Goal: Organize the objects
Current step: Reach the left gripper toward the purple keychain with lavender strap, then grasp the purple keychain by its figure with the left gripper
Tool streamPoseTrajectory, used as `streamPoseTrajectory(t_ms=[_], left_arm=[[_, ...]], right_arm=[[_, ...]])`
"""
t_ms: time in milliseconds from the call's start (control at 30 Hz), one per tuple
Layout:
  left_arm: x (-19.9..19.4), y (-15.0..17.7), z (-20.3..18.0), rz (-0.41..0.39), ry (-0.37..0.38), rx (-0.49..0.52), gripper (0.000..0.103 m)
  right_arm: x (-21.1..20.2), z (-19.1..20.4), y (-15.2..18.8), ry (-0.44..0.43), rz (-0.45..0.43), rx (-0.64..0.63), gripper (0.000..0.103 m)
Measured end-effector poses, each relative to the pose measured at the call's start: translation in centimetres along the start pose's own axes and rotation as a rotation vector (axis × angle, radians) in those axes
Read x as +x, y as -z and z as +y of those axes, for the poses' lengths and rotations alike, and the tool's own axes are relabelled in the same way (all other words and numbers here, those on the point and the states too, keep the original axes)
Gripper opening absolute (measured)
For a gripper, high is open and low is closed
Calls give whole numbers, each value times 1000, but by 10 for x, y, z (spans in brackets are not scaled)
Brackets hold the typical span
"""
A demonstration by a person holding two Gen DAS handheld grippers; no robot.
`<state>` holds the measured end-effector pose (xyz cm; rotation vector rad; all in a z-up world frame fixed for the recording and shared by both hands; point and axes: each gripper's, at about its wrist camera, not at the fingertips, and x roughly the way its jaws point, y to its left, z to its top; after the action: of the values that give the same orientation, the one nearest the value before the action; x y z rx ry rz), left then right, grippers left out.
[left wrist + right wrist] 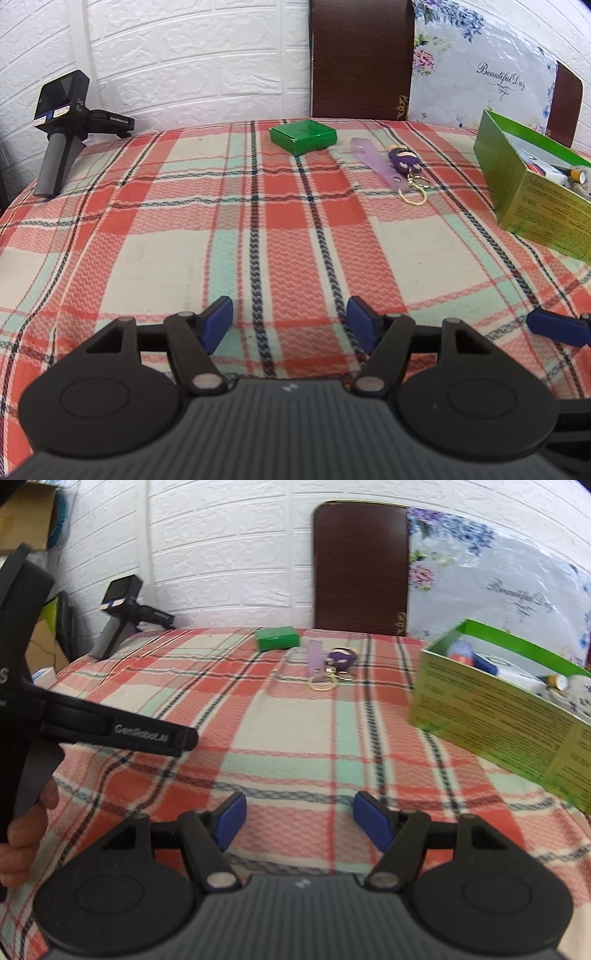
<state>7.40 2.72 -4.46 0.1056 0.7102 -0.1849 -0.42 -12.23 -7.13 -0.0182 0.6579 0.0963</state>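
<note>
- The left gripper (pixel 290 325) hangs over the near part of a plaid tablecloth (pixel 258 229), its blue pads spread with only cloth between them.
- The right gripper (pixel 299 821) is likewise spread and holds nothing; one of its blue fingertips (pixel 554 326) shows at the right edge of the left wrist view.
- A small green box (pixel 303 136), closed, lies at the far side of the table near the wall.
- Just right of it lies a purple keychain (pixel 400 166) with a lilac strap and gold rings.
- An open green carton (pixel 532 192) stands at the right, already holding several small items.
- A spare handheld gripper device (pixel 62 125) rests at the far left corner.
- A hand (pixel 26 830) grips the left tool at the right wrist view's left edge.
</note>
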Motion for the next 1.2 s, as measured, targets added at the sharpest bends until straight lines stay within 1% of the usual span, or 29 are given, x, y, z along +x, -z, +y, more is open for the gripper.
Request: streamPoseTrajectory(t_ms=[67, 267, 367, 400, 433, 500, 633, 767, 867, 1000, 1067, 1100, 1133, 1200], left_arm=[[1, 0, 6, -7, -6, -1, 70], [5, -1, 28, -31, -55, -9, 73], [9, 0, 45, -53, -106, -31, 79], [10, 1, 52, -62, -114, -45, 83], [11, 2, 58, -73, -116, -60, 86], [12, 4, 65, -95, -105, -81, 87], [12, 8, 63, -128, -105, -70, 88], [12, 10, 66, -140, -90, -86, 89], [13, 11, 66, -144, -84, -94, 90], [13, 11, 68, -146, -75, -102, 91], [13, 11, 68, -147, -73, -104, 91], [13, 11, 68, -147, -71, -105, 91], [13, 11, 69, -147, -70, -106, 91], [13, 11, 68, -147, -71, -106, 92]], right_arm=[[1, 6, -1, -11, 0, -17, 67], [11, 16, -9, -37, 6, -39, 67], [22, 16, -18, -40, 8, -28, 68], [27, 15, -22, -35, 7, -23, 68], [33, 15, -25, -27, 5, -17, 68], [45, 12, -34, -10, 1, -7, 68], [74, 6, -53, 35, -11, 13, 68], [102, 0, -75, 84, -19, 19, 69], [124, -9, -92, 117, -18, 59, 71], [150, -21, -111, 128, -9, 81, 73], [157, -25, -115, 107, -11, 84, 60], [157, -26, -116, 97, -14, 82, 47], [156, -26, -116, 91, -15, 81, 42], [150, -26, -111, 69, -17, 71, 39]])
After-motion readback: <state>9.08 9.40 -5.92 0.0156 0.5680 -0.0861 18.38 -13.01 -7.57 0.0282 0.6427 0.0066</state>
